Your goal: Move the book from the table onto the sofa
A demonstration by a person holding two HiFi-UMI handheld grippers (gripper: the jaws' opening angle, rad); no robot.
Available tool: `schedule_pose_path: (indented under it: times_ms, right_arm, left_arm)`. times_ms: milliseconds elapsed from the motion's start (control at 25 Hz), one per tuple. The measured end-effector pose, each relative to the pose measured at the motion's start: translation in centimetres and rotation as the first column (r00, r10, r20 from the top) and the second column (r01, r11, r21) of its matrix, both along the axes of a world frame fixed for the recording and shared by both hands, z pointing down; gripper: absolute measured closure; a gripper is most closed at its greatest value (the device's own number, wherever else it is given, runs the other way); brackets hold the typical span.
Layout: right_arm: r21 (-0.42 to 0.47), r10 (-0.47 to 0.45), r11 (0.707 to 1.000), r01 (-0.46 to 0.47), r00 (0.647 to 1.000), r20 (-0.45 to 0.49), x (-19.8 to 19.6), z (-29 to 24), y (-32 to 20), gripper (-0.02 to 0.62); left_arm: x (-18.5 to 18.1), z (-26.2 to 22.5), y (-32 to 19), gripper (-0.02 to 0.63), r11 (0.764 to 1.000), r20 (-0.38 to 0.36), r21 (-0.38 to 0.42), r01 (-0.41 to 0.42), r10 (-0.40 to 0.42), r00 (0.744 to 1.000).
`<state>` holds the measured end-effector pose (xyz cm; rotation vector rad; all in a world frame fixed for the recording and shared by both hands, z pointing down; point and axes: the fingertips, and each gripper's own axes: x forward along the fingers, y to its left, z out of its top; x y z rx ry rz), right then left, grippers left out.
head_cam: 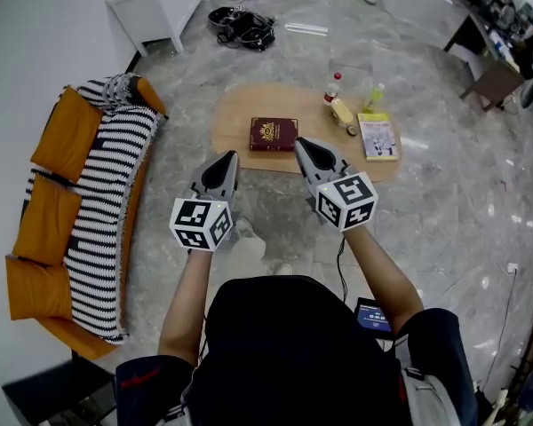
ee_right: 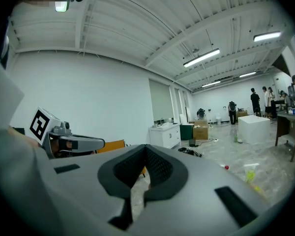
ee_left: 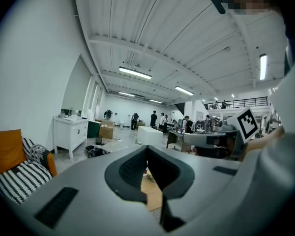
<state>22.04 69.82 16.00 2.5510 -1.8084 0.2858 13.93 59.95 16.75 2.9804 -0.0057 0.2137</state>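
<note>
Overhead, looking steeply down, a low wooden table [head_cam: 235, 114] stands on a grey marble floor [head_cam: 444, 211]. A dark red book [head_cam: 274, 134] with a gold design lies flat on the table, near its middle and close to the edge nearest the person. Toward the table's right end are a clear bottle [head_cam: 332, 88] with a red cap, a yellow-green bottle [head_cam: 374, 96] and a small yellow object [head_cam: 342, 112]; what the bottles hold is too small to tell. A thin yellow booklet [head_cam: 377, 136] lies flat at the table's right end, apart from the red book.

To the left of the table, well apart from it, sits a sofa [head_cam: 107, 193] with a black-and-white striped cover and orange cushions [head_cam: 46, 220].

The person holds both grippers out on the near side of the table. The left gripper [head_cam: 229, 157] is just short of the table's near edge, its jaws pressed together with nothing between them. The right gripper [head_cam: 300, 144] reaches the near edge just right of the red book, without touching it, jaws likewise together and empty.

Beyond the table, a tangle of black cables [head_cam: 242, 27] lies on the floor beside a white cabinet [head_cam: 160, 3].
</note>
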Motion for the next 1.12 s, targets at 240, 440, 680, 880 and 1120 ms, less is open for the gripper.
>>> schedule_pose_path:
  times_ms: [240, 440, 680, 880, 1120]
  right_arm:
    - [-0.031, 0.011, 0.999, -0.011, 1.0, 0.01, 3.9, 1.1, -3.5, 0.586]
    - [-0.046, 0.026, 0.999, -0.025, 0.999, 0.026, 7.5, 1.2, -7.5, 0.586]
    - [-0.076, 0.035, 0.997, -0.033, 0.999, 0.023, 11.1, 1.2, -12.6, 0.586]
    - [-0.101, 0.047, 0.994, -0.045, 0.999, 0.024, 13.6, 1.8, -16.6, 0.586]
    - [-0.145, 0.075, 0.987, -0.07, 0.997, 0.035, 16.2, 3.3, -19.9, 0.586]
  left_arm:
    - [4.1, 0.9, -3.5, 0.591, 1.0, 0.01, -0.019, -0.015, 0.015, 1.0]
    - [8.1, 1.3, -7.6, 0.591, 0.999, 0.019, -0.043, -0.029, 0.03, 0.999]
    - [11.8, 1.8, -12.3, 0.591, 0.996, 0.035, -0.072, -0.056, 0.059, 0.998]
    - [14.4, 2.5, -15.6, 0.591, 0.991, 0.035, -0.094, -0.096, 0.1, 0.994]
    - [16.8, 4.0, -19.1, 0.591, 0.984, 0.055, -0.123, -0.125, 0.133, 0.99]
